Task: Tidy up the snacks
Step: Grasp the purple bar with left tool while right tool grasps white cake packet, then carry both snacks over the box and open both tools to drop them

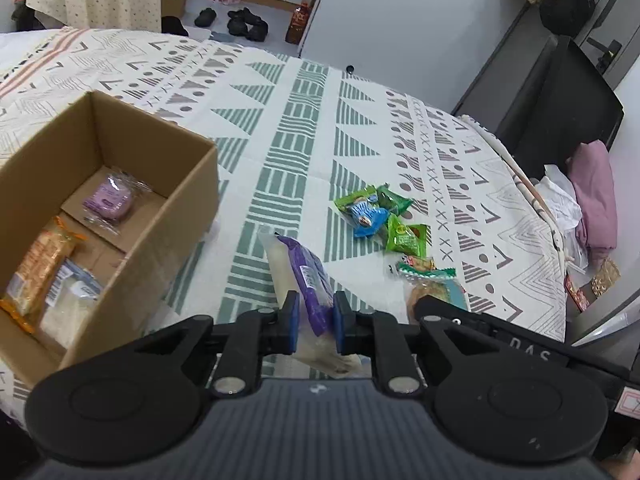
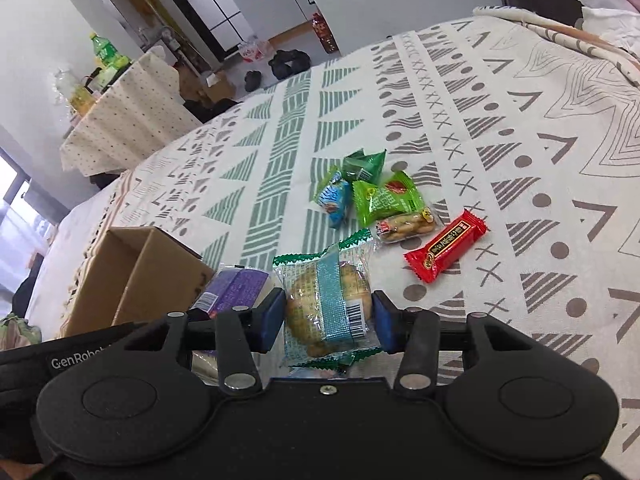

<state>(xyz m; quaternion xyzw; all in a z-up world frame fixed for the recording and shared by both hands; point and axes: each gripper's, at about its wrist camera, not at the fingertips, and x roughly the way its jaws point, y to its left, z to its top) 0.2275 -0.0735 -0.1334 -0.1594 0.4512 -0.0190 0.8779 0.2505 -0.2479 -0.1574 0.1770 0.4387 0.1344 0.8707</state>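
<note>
Both claws loaded over the bedspread (image 1: pixel 360 120).
We see left gripper (image 1: pixel 315 322) clenched on purple packet (image 1: pixel 308 280); right gripper (image 2: pixel 329 316) grasping wrapped pastry (image 2: pixel 326 304).

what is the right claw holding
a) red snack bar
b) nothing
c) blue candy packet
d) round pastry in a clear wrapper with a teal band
d: the right claw is shut on the round pastry, while the red snack bar and blue candy packet lie on the bedspread.
</note>
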